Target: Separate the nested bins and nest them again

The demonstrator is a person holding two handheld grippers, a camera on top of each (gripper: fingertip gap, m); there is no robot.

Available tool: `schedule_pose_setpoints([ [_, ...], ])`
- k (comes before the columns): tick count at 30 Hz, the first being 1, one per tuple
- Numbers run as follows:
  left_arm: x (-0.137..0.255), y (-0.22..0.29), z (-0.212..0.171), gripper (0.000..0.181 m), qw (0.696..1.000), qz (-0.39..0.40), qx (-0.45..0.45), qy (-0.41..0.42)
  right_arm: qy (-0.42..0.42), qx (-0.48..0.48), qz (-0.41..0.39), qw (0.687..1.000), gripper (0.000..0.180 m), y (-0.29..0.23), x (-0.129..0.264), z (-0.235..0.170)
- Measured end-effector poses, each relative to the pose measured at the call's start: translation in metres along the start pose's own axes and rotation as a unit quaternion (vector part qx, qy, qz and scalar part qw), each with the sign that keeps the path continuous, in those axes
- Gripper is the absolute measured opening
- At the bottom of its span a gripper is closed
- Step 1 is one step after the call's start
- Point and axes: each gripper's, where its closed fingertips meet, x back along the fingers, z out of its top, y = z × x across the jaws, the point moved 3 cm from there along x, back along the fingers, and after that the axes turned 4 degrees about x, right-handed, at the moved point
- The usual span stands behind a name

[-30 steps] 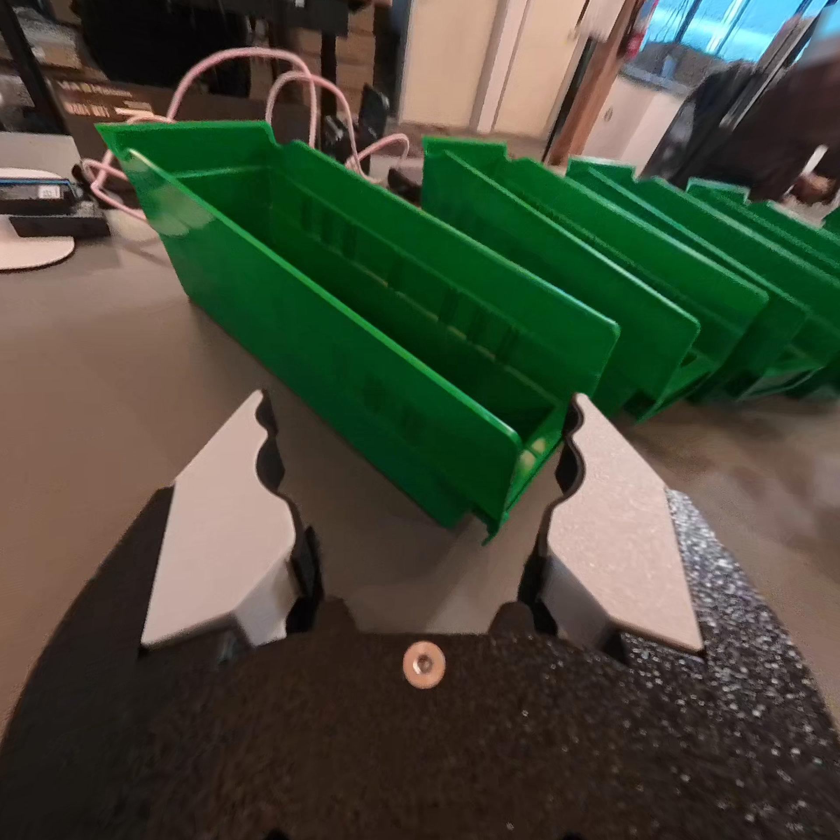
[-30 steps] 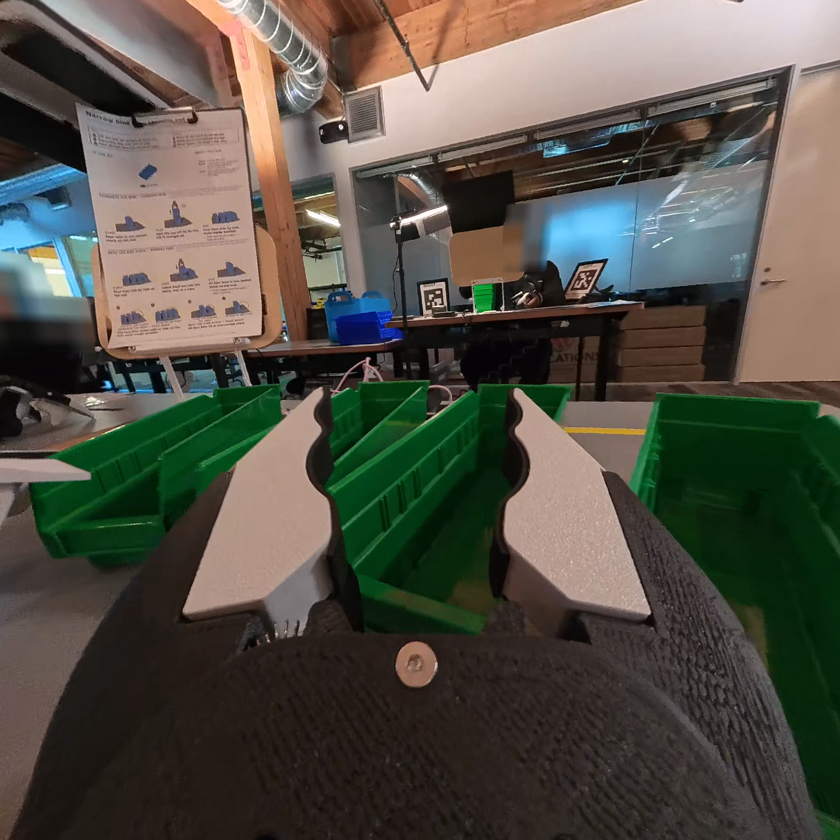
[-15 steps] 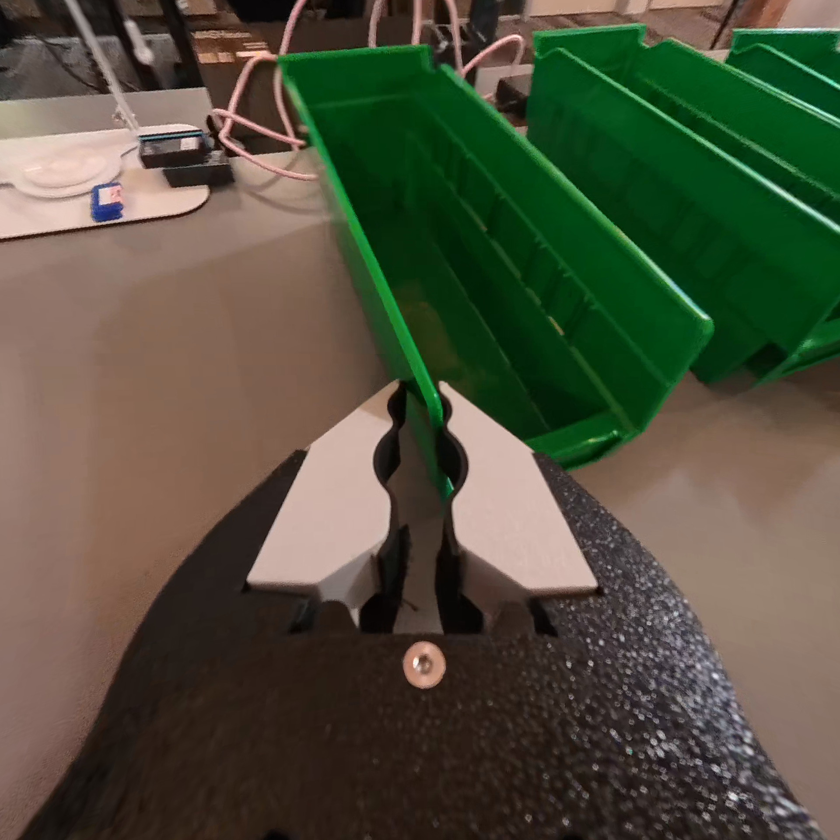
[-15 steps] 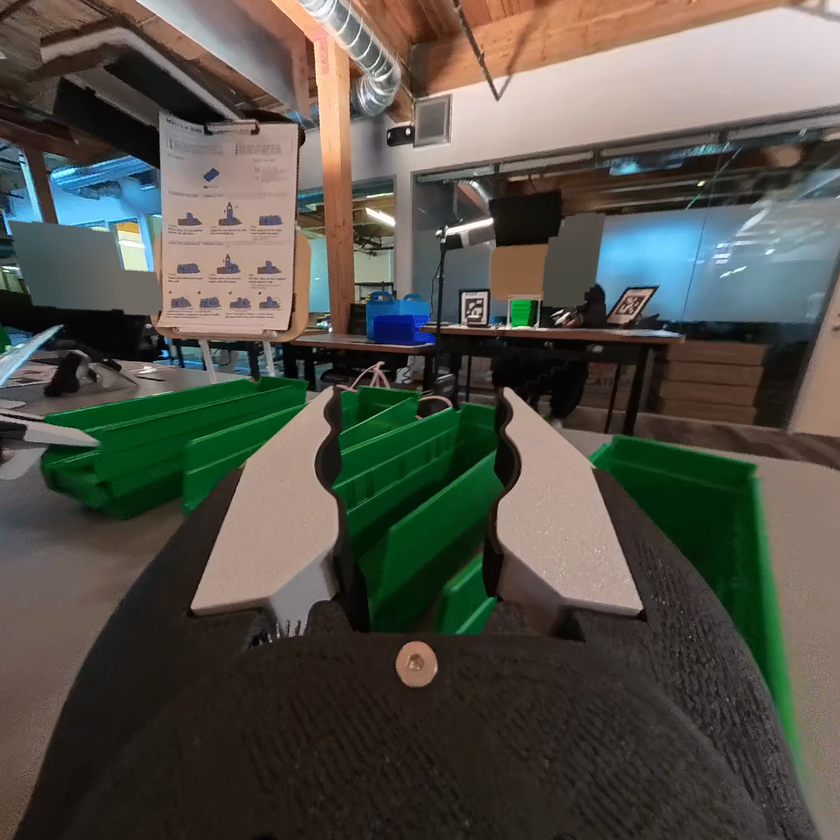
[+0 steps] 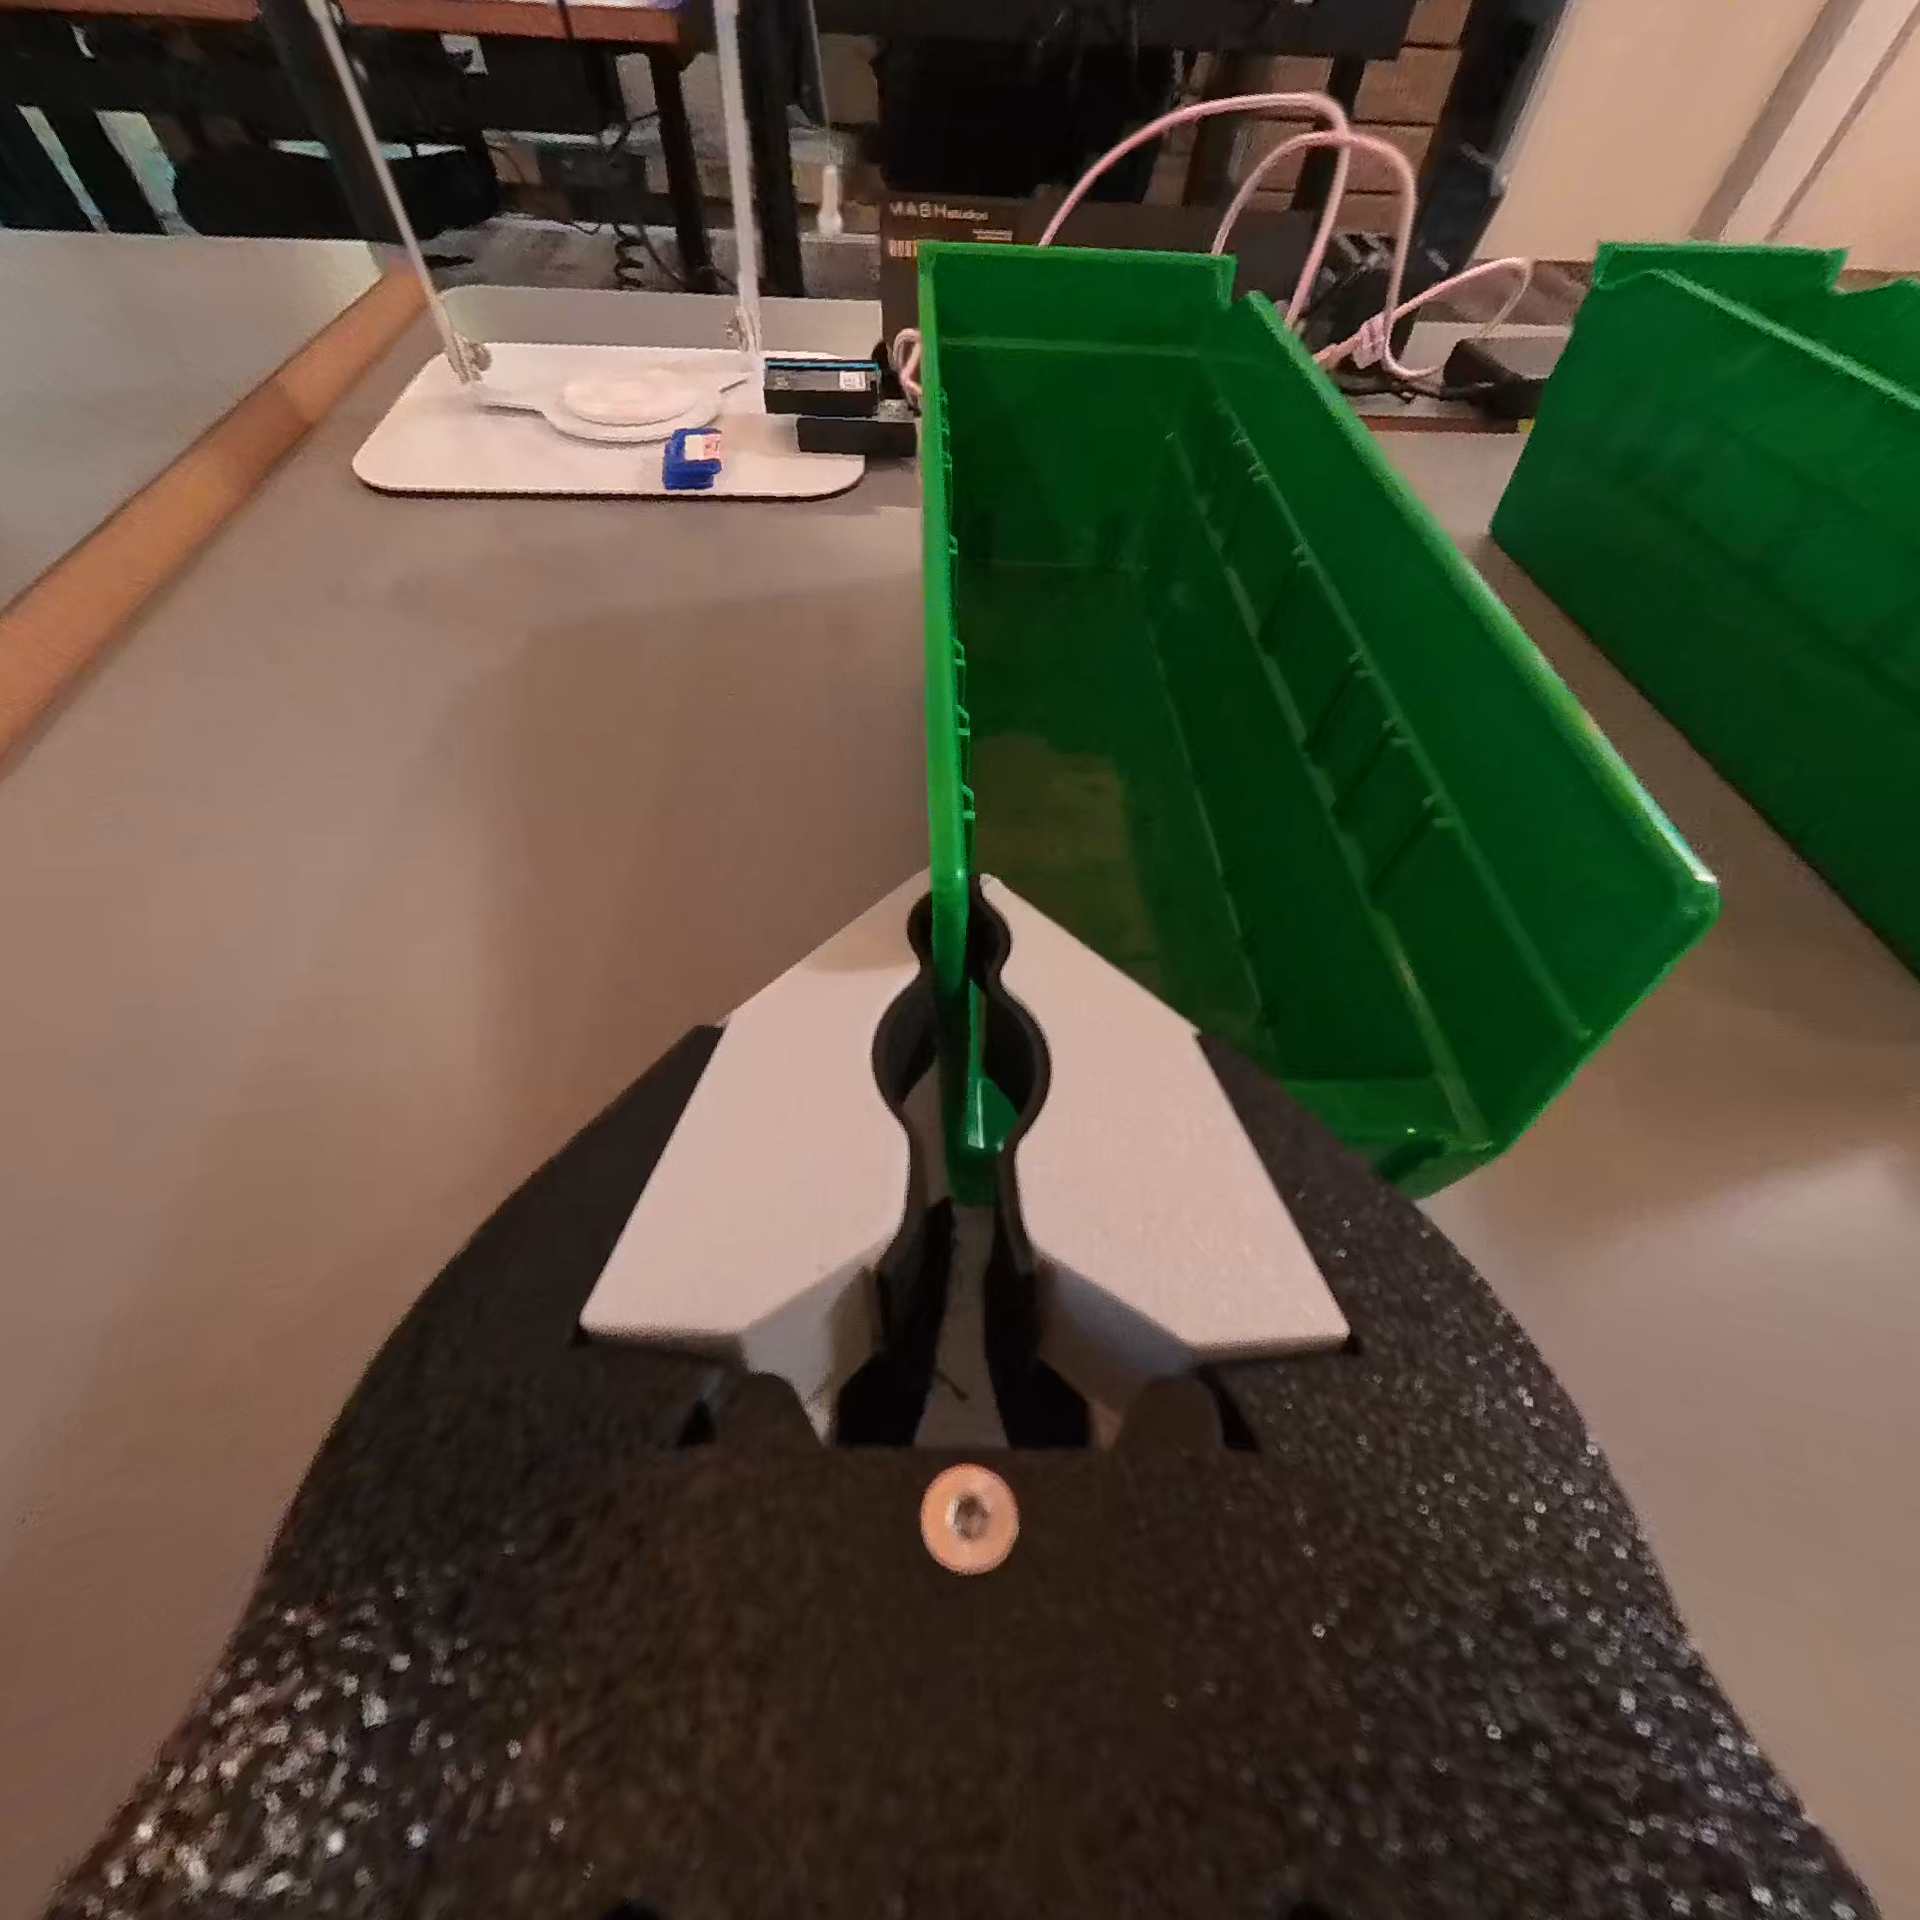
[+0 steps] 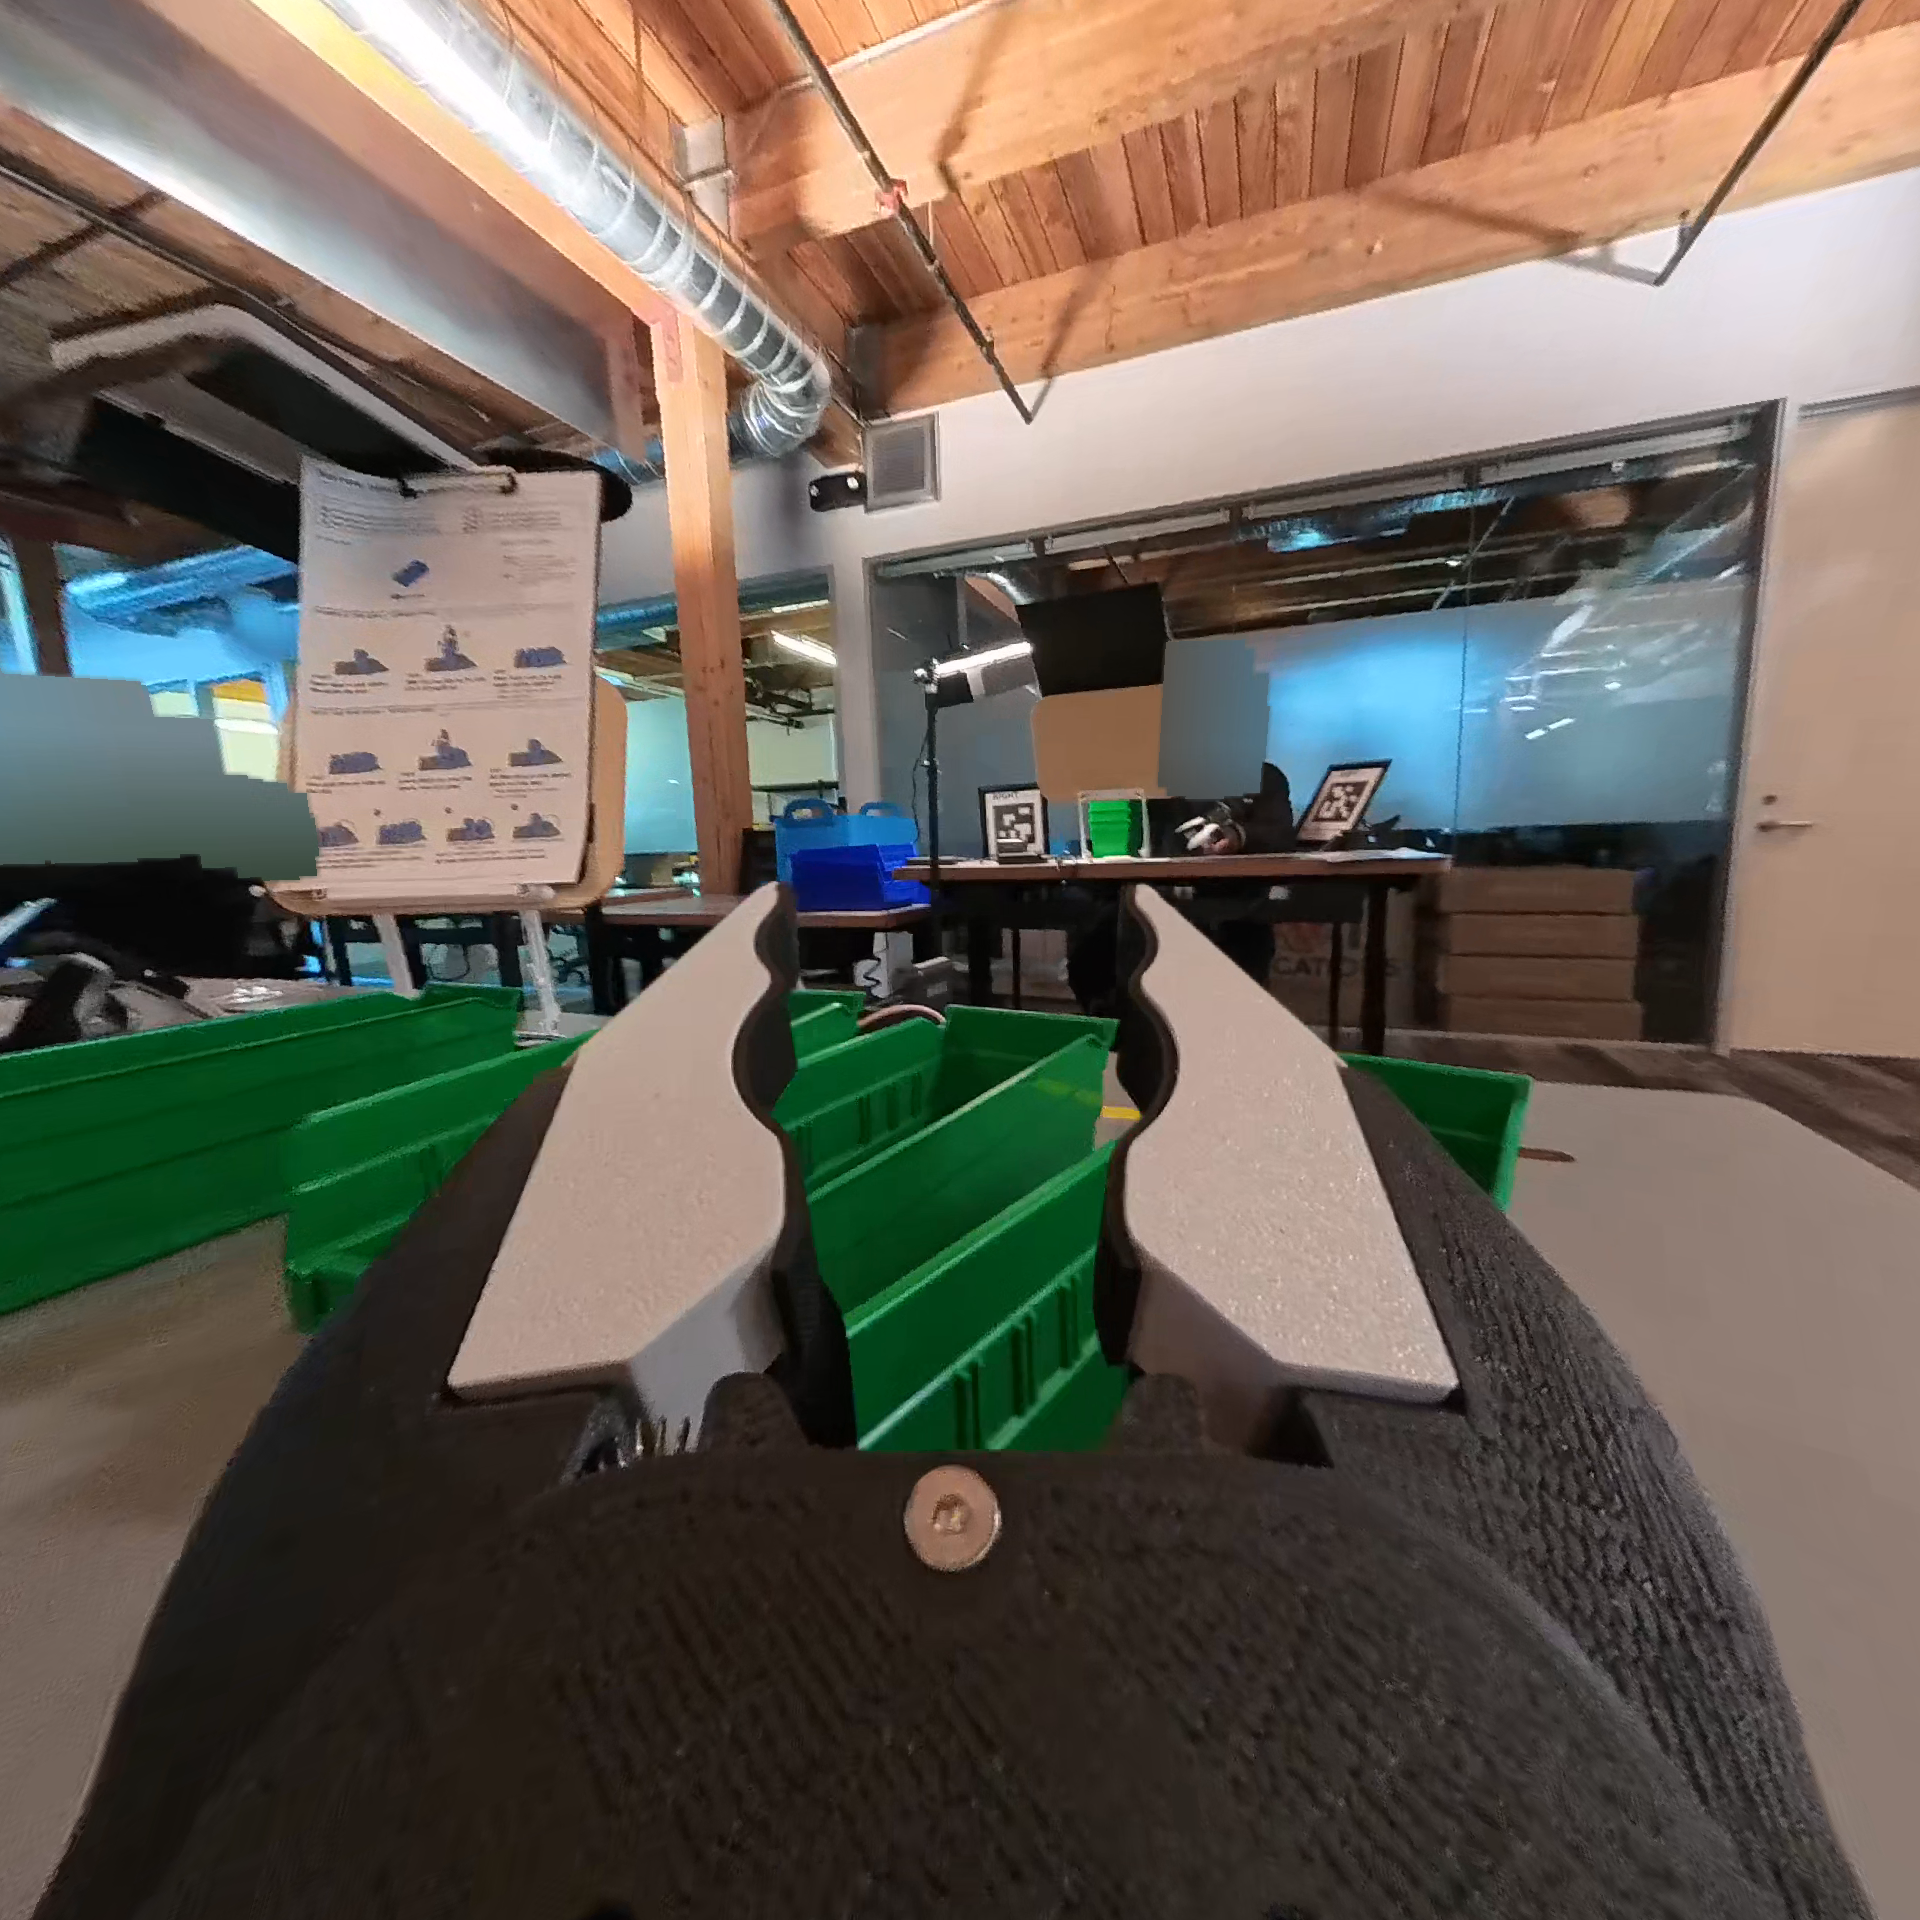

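The big grey table (image 5: 520,831) fills most of the left wrist view. On it lies a long green bin (image 5: 1299,727), running from the middle up toward 12 o'clock. The left gripper (image 5: 956,914) is pinching the bin's thin left wall near its close corner — the two grey fingers (image 5: 790,1122) press on either side of that wall. A second green bin (image 5: 1714,499) sits well apart at 2 o'clock. At 11 o'clock a white board (image 5: 468,457) lies flat on the table, with a small blue block (image 5: 691,457) on it. Pink cables (image 5: 1278,135) loop behind the bin at 1 o'clock.

In the right wrist view, more green bins (image 6: 156,1122) lie in a row on the table, from 9 o'clock across to 3 o'clock. The right gripper (image 6: 956,935) is spread wide and holds nothing — one bin (image 6: 956,1195) shows in the gap between its fingers, lower down. A paper chart (image 6: 447,675) stands at 10 o'clock. Far off, near 1 o'clock, a person (image 6: 1247,821) sits at a desk.
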Motion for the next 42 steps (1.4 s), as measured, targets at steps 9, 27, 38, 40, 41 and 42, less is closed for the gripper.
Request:
schedule_pose_setpoints([
  [9, 0.043, 0.035, 0.076, 0.092, 0.986, -0.013, 0.059, 0.159, -0.004, -0.008, 0.019, 1.000, 0.061, -0.011, -0.002, -0.002],
  [27, -0.128, 0.304, 0.077, 0.159, 0.956, -0.235, 0.008, -0.178, -0.017, -0.042, 0.020, 0.999, 0.061, -0.006, 0.001, -0.010],
  [38, -0.159, 0.317, 0.075, 0.159, 0.959, -0.140, -0.071, -0.238, -0.039, -0.056, 0.022, 0.997, 0.062, -0.004, 0.000, -0.016],
  [40, -0.161, 0.317, 0.067, 0.159, 0.952, -0.125, -0.077, -0.269, -0.039, -0.060, 0.024, 0.997, 0.062, -0.004, 0.000, -0.016],
  [41, -0.162, 0.315, 0.063, 0.159, 0.948, -0.116, -0.081, -0.284, -0.039, -0.061, 0.024, 0.997, 0.062, -0.004, 0.000, -0.017],
  [42, -0.162, 0.314, 0.058, 0.159, 0.944, -0.106, -0.084, -0.300, -0.040, -0.060, 0.024, 0.997, 0.062, -0.004, 0.000, -0.017],
])
